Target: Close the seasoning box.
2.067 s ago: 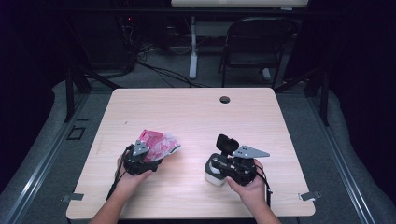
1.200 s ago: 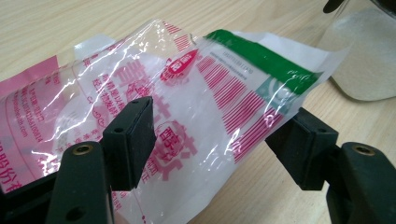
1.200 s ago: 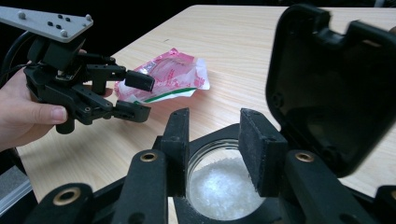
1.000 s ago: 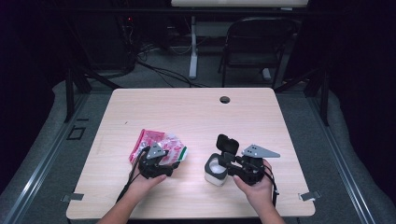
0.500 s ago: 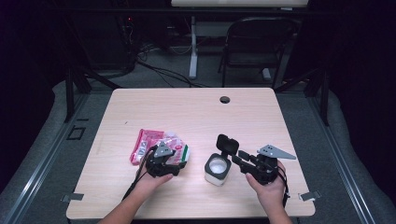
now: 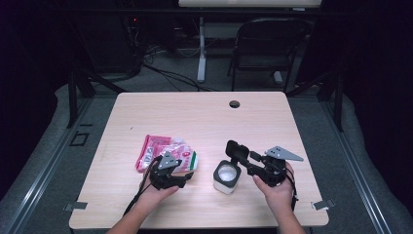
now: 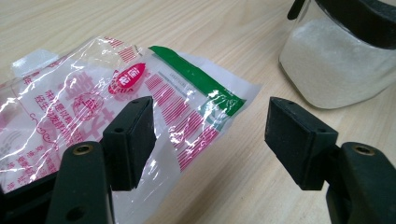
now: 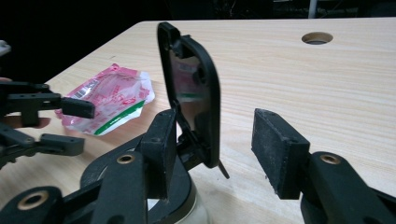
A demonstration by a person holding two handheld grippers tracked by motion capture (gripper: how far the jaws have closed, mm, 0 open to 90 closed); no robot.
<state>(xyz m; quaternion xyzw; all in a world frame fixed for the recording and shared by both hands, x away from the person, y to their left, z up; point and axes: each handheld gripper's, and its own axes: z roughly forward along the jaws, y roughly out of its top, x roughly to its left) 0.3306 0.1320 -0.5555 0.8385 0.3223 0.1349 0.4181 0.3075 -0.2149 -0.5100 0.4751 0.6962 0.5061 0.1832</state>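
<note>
A clear bag (image 6: 163, 150) printed in pink, with a green band, lies flat on the table's left half. My left gripper (image 6: 182, 174) is open low over its near corner; in the left gripper view the jaws (image 7: 210, 135) straddle the green-edged corner of the bag (image 7: 93, 102) without touching it. A small jar (image 6: 227, 176) of white powder stands mid-table, and its black hinged lid (image 6: 237, 148) is flipped up. My right gripper (image 6: 247, 163) is open just right of the jar. In the right gripper view the upright lid (image 8: 191, 93) stands against the left jaw.
The wooden table (image 6: 195, 112) has a round cable hole (image 6: 234, 104) near its far edge. A folding chair (image 6: 268, 44) and cables stand on the floor beyond it. The left gripper (image 8: 60, 126) shows far off by the bag (image 8: 112, 95) in the right gripper view.
My left gripper has slid right, along the bag toward its near corner. My right gripper has drawn back to the right, off the jar. The lid has stayed up.
</note>
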